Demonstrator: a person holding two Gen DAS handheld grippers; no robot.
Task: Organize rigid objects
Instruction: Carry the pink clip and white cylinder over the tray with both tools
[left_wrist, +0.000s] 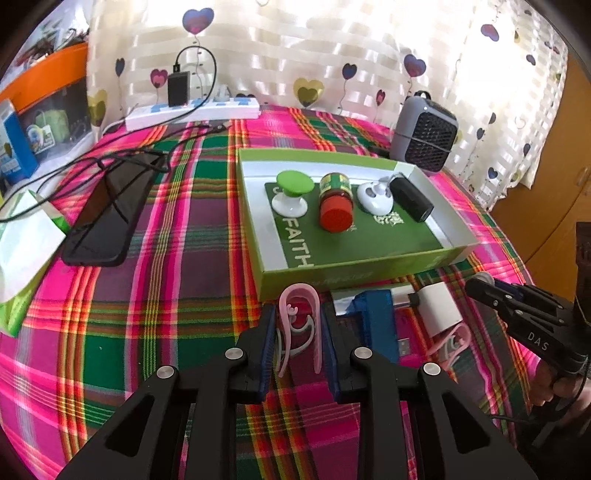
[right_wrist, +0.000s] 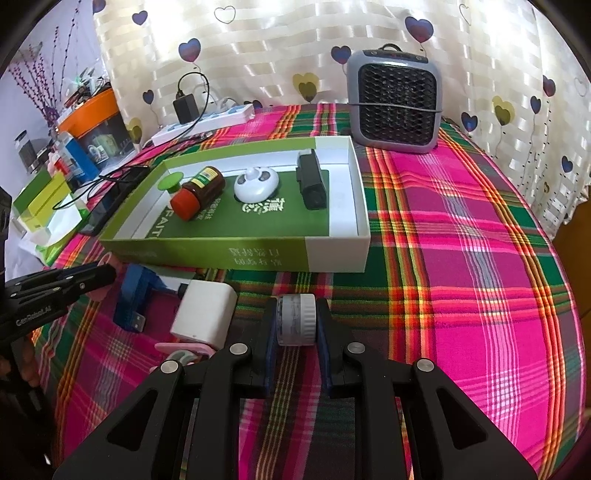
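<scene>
A green and white box (left_wrist: 354, 266) (right_wrist: 332, 254) on the plaid cloth holds a green-topped knob (left_wrist: 291, 192), a red-capped jar (left_wrist: 335, 206) (right_wrist: 197, 192), a white gadget (left_wrist: 375, 197) (right_wrist: 256, 184) and a black block (left_wrist: 410, 199) (right_wrist: 312, 179). My left gripper (left_wrist: 298, 339) is shut on a pink clip (left_wrist: 299, 325) just in front of the box. My right gripper (right_wrist: 296, 325) is shut on a small white roll (right_wrist: 296, 319) in front of the box. On the cloth lie a blue USB part (left_wrist: 376, 317) (right_wrist: 135, 299), a white charger block (left_wrist: 439, 308) (right_wrist: 205, 314) and another pink clip (left_wrist: 452, 341).
A grey fan heater (left_wrist: 424, 134) (right_wrist: 395, 107) stands behind the box at the right. A black phone (left_wrist: 107, 214) with cables lies at the left, a white power strip (left_wrist: 192, 110) at the back. Boxes (left_wrist: 22, 243) sit at the left edge.
</scene>
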